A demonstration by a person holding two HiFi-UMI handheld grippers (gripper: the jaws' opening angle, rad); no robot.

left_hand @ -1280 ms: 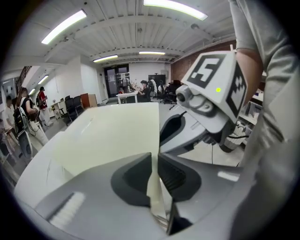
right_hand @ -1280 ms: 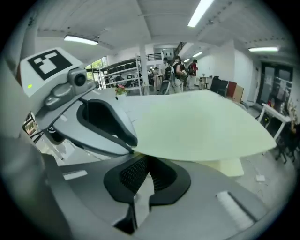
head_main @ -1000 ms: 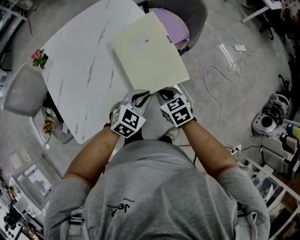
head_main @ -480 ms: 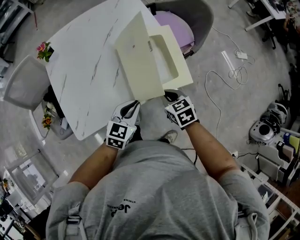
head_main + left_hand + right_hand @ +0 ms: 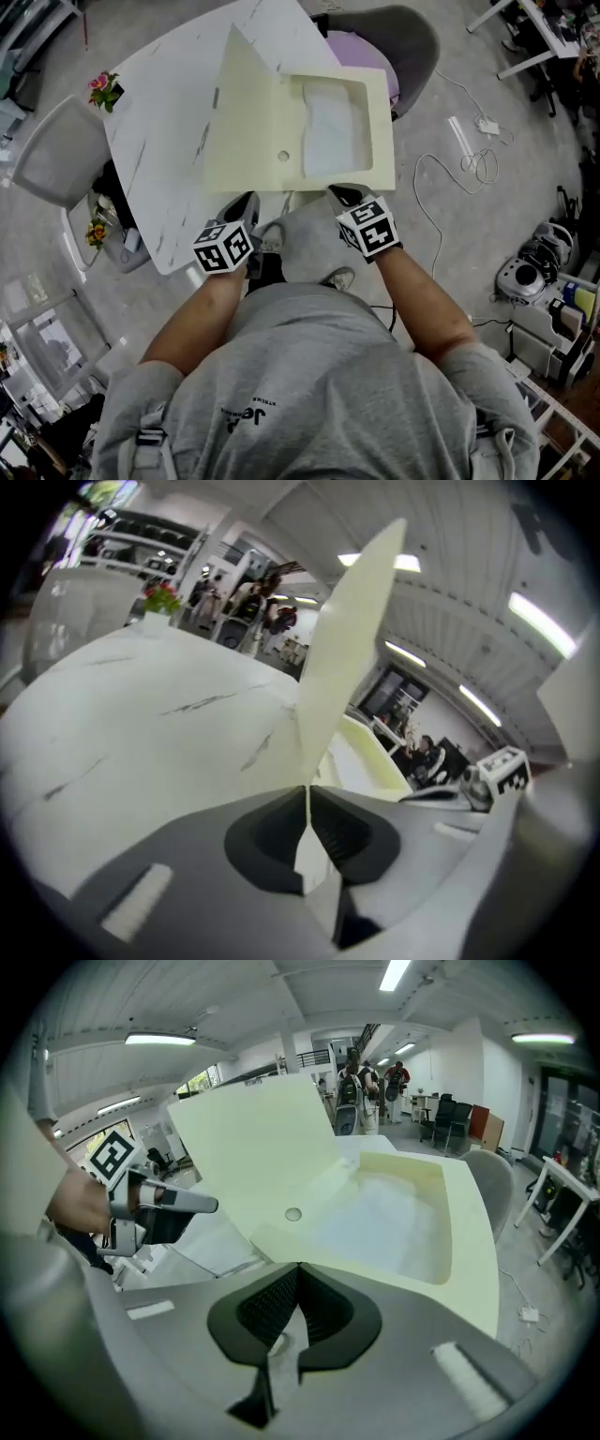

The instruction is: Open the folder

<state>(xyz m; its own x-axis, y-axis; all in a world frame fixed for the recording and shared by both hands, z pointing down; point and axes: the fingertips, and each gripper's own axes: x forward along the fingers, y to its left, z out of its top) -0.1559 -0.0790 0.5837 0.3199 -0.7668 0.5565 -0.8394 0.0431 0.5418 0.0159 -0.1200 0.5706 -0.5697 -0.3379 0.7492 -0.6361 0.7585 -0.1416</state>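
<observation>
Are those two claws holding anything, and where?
Yes. The left gripper pinches the folder's lifted cover at its near edge; the right gripper pinches the back half at its near edge.

Just ahead of my left hand-held gripper point(image 5: 247, 201), the folder point(image 5: 253, 131) looks like matt, stiff card; the table point(image 5: 159, 122) under it is smooth and marble-veined.
</observation>
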